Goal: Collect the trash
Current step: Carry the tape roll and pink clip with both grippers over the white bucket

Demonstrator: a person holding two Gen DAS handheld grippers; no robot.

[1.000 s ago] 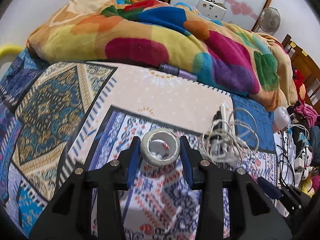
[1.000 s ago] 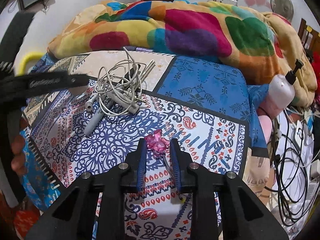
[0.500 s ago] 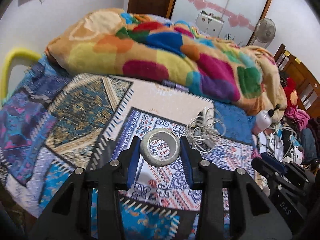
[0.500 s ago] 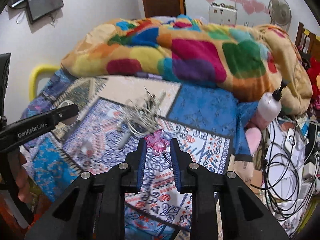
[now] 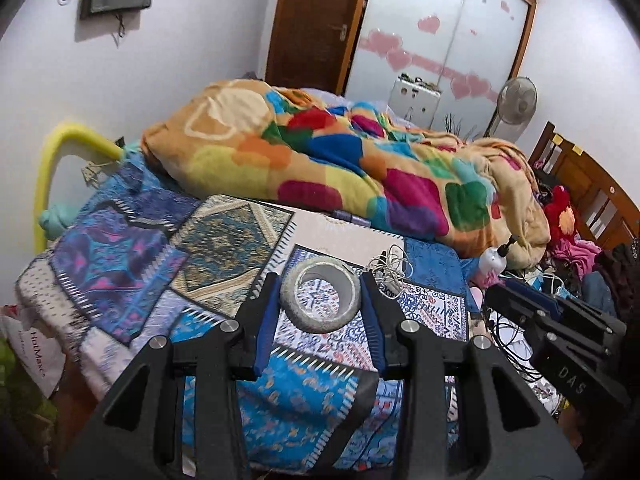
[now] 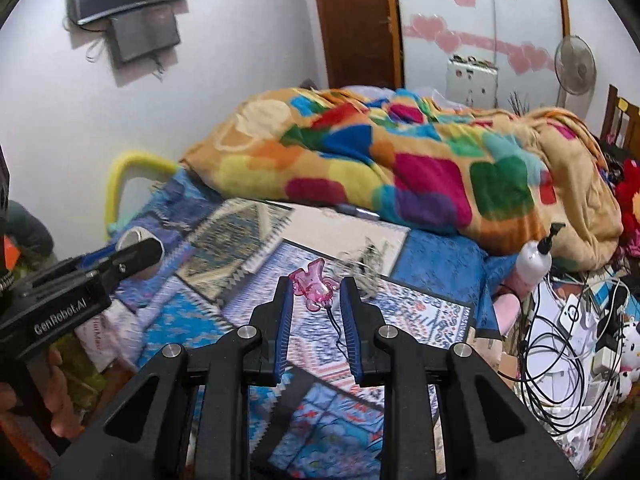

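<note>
My left gripper (image 5: 320, 300) is shut on a grey, nearly used-up tape roll (image 5: 320, 298), held well above the patterned bedspread (image 5: 224, 248). A pink translucent plastic trinket (image 6: 314, 286) with a thin dark string hanging from it is clamped in my right gripper (image 6: 316, 290), also raised over the bed. The left gripper (image 6: 136, 254) with the roll shows at the left edge of the right wrist view, a hand below it. The right gripper's body (image 5: 560, 344) shows at the right of the left wrist view.
A tangle of white cables (image 5: 390, 268) lies on the bedspread. A colourful blanket (image 5: 340, 168) is heaped behind it. A pump bottle (image 6: 534, 256), wires (image 6: 560, 340) and clutter sit to the right. A yellow rail (image 5: 52, 168) and a white plastic bag (image 5: 40, 348) are at the left.
Both grippers have risen and drawn back from the bed, each keeping its object. The bedspread and cables now look smaller and farther, and more of the room shows.
</note>
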